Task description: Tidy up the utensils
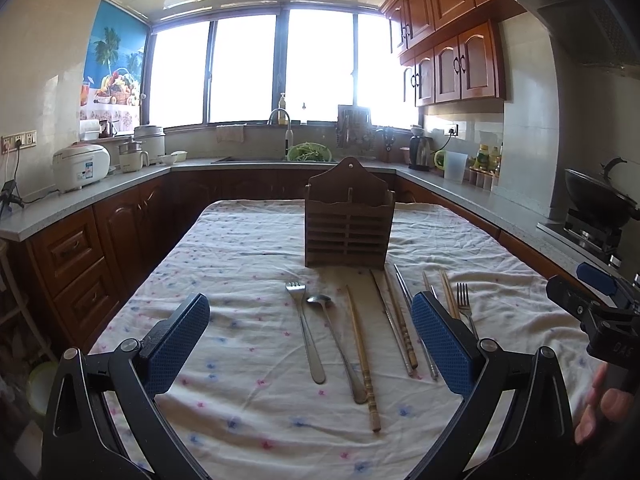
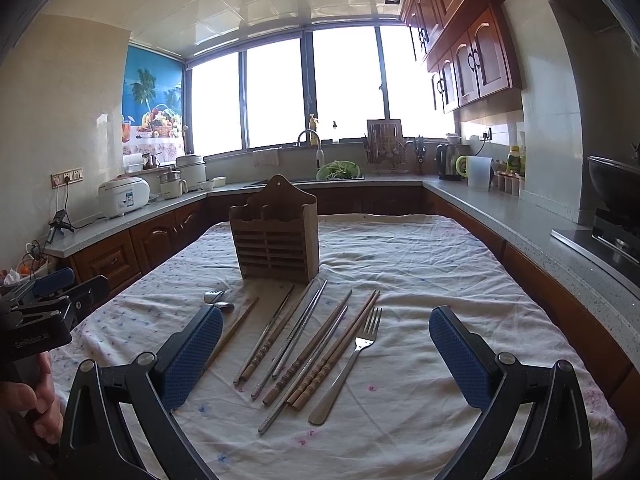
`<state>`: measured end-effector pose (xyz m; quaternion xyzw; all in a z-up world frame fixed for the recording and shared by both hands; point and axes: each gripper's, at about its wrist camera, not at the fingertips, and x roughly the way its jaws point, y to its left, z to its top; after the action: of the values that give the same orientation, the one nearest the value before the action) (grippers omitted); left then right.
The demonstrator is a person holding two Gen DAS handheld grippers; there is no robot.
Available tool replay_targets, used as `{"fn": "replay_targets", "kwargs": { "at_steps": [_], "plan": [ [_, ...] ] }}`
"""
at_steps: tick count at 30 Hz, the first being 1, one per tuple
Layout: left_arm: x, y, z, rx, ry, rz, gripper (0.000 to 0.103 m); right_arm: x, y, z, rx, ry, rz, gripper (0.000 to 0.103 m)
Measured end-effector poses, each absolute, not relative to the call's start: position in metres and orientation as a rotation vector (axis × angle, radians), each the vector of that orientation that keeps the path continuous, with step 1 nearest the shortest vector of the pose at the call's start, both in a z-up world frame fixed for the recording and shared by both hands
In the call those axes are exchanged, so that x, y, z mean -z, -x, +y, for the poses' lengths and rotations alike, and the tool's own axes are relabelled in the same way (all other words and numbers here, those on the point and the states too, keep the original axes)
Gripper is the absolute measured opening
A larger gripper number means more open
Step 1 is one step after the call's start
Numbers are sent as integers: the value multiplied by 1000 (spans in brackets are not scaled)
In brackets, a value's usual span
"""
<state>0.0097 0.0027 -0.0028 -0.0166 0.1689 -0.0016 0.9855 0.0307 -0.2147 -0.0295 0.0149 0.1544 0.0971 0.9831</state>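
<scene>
Utensils (image 2: 304, 352) before holder (image 2: 276, 236) (upright)

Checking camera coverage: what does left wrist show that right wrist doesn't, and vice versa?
Left wrist only: the full spoon and left fork, both unblocked, and the right gripper at the frame edge.

Right wrist only: the right fork end to end and the left gripper at the frame edge.

Both: the wooden holder upright on the tablecloth, chopsticks lying in front of it, both grippers open.

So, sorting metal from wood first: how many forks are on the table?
2: one fork at the row's left end beside the spoon, another fork at its right end.
</scene>
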Motion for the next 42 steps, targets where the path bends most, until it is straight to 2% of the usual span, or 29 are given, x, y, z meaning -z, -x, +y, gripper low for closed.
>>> {"fn": "replay_targets", "kwargs": {
  "at_steps": [29,42],
  "plan": [
    [4,-12,4,18,42,352,103,29,-31,-215,-199,-35,313,103],
    [17,-66,10,68,95,525,103,33,-61,-224,-177,-54,395,103]
  ]
}}
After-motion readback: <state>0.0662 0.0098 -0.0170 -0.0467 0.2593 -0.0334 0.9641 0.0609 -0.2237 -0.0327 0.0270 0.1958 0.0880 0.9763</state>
